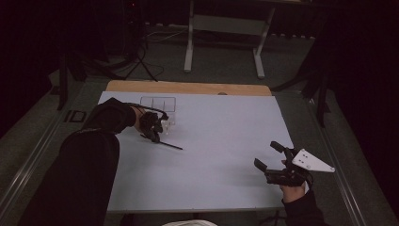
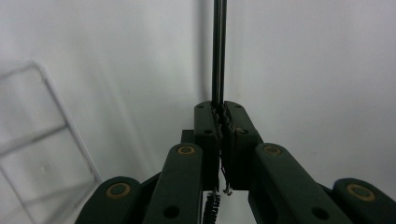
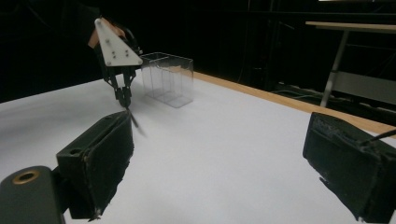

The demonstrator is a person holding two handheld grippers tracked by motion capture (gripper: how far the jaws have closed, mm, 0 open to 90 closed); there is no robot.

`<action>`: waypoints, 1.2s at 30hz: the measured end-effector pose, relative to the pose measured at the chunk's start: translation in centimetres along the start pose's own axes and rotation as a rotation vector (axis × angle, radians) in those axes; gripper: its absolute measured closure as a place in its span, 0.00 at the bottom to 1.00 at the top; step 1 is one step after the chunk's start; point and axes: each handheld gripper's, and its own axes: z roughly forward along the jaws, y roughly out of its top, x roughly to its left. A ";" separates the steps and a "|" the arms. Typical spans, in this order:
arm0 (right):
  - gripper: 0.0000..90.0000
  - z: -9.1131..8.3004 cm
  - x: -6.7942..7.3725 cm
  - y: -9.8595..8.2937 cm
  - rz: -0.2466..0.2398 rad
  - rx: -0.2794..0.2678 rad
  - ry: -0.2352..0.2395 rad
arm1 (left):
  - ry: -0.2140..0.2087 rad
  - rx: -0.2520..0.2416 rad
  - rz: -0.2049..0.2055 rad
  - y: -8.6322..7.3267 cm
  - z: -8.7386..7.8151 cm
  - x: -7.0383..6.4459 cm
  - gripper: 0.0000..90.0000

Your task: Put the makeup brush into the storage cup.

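White table [image 1: 221,141] with a wooden far edge; clear plastic box [image 1: 158,104] with three compartments stands near the far left corner; left gripper [image 1: 156,134], just in front of the box, has its jaws closed on a thin black stick [image 1: 165,144] (the stick slants down, its far end on the tabletop); right gripper [image 1: 269,157] rests near the right front, jaws spread wide, holding nothing.

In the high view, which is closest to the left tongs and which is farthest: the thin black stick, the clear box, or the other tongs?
1. Thin black stick: pinched in the left tongs, pointing right.
2. Clear box: just behind them, near the table's back edge.
3. Right tongs: farthest, across the white table by its front right corner.
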 end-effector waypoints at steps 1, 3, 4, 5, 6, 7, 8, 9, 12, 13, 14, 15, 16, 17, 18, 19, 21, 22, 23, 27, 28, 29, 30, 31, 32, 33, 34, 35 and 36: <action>0.10 0.0 0.0 0.0 0.000 0.000 0.000 | 0.000 0.000 0.000 0.0 0.0 0.0 0.96; 0.10 0.0 0.1 0.0 -0.002 0.000 0.001 | -0.008 -0.004 -0.002 0.4 -0.7 -0.5 0.96; 0.10 0.0 0.1 0.0 -0.002 0.000 0.001 | -0.008 -0.004 -0.002 0.4 -0.7 -0.5 0.96; 0.10 0.0 0.1 0.0 -0.005 -0.002 0.000 | -0.022 0.008 -0.036 0.6 -1.0 -0.8 0.96; 0.10 0.0 0.1 0.0 -0.005 -0.002 0.000 | -0.022 0.008 -0.036 0.6 -1.0 -0.8 0.96; 0.10 0.0 0.0 0.1 -0.006 -0.003 0.001 | -0.022 0.008 -0.036 0.6 -1.0 -0.8 0.96; 0.10 0.0 0.1 0.1 -0.005 -0.004 0.003 | -0.017 0.021 -0.051 0.9 -1.3 -1.1 0.96; 0.10 0.0 0.1 0.1 -0.007 -0.004 0.005 | -0.005 0.025 -0.082 1.3 -1.6 -1.3 0.96; 0.10 0.0 0.1 0.1 -0.007 -0.003 0.006 | 0.021 0.030 -0.069 1.6 -1.8 -1.6 0.96; 0.10 0.0 0.1 0.1 -0.007 -0.002 0.004 | 0.024 0.027 -0.071 1.7 -1.9 -1.7 0.96; 0.10 0.0 0.1 0.1 -0.007 -0.002 0.004 | 0.010 0.006 -0.065 1.9 -2.0 -1.8 0.96; 0.10 0.0 0.1 0.1 -0.009 -0.003 0.007 | 0.016 0.001 -0.062 2.0 -2.1 -1.9 0.96; 0.10 0.0 0.1 0.1 -0.009 -0.003 0.007 | 0.001 -0.005 -0.092 2.2 -2.2 -1.9 0.96; 0.10 0.1 0.2 0.1 -0.010 0.003 0.011 | -0.002 -0.006 -0.097 2.4 -2.3 -2.0 0.96; 0.10 0.1 0.2 0.1 -0.010 0.003 0.011 | 0.009 -0.007 -0.083 2.5 -2.4 -2.1 0.96; 0.10 0.2 0.2 0.0 -0.009 0.007 0.014 | -0.001 -0.018 -0.091 2.7 -2.5 -2.2 0.96; 0.10 0.2 0.3 0.0 -0.009 0.009 0.015 | 0.005 -0.014 -0.094 3.0 -2.7 -2.3 0.96; 0.10 0.3 0.4 0.1 -0.015 0.010 0.017 | 0.007 -0.012 -0.093 3.4 -3.0 -2.4 0.96; 0.10 0.3 0.4 0.1 -0.015 0.010 0.017 | 0.007 -0.012 -0.093 3.4 -3.0 -2.4 0.96; 0.10 0.5 0.3 0.0 -0.008 0.021 0.027 | 0.014 -0.043 -0.102 4.1 -3.9 -2.7 0.96; 0.10 0.6 0.2 -0.1 -0.009 0.024 0.029 | 0.018 -0.044 -0.099 4.3 -4.0 -2.8 0.96; 0.10 0.7 0.2 -0.1 -0.016 0.029 0.027 | 0.028 -0.043 -0.088 4.6 -4.1 -2.9 0.96; 0.10 0.7 0.2 0.0 -0.017 0.032 0.029 | 0.025 -0.062 -0.097 5.1 -4.4 -3.2 0.96; 0.10 0.7 0.2 0.0 -0.017 0.032 0.029 | 0.025 -0.062 -0.097 5.1 -4.4 -3.2 0.96; 0.10 0.7 0.1 0.0 -0.012 0.029 0.035 | 0.029 -0.058 -0.107 5.4 -4.5 -3.3 0.96; 0.10 0.9 0.1 0.0 -0.001 0.036 0.050 | 0.021 -0.058 -0.110 5.6 -4.7 -3.3 0.96; 0.10 0.9 0.1 0.0 -0.001 0.036 0.050 | 0.027 -0.058 -0.103 5.9 -4.8 -3.5 0.96; 0.10 1.1 0.0 0.0 0.007 0.044 0.069 | 0.033 -0.053 -0.101 6.2 -4.9 -3.6 0.96; 0.10 1.1 0.0 0.0 0.007 0.044 0.069 | 0.031 -0.063 -0.093 6.5 -5.0 -3.7 0.96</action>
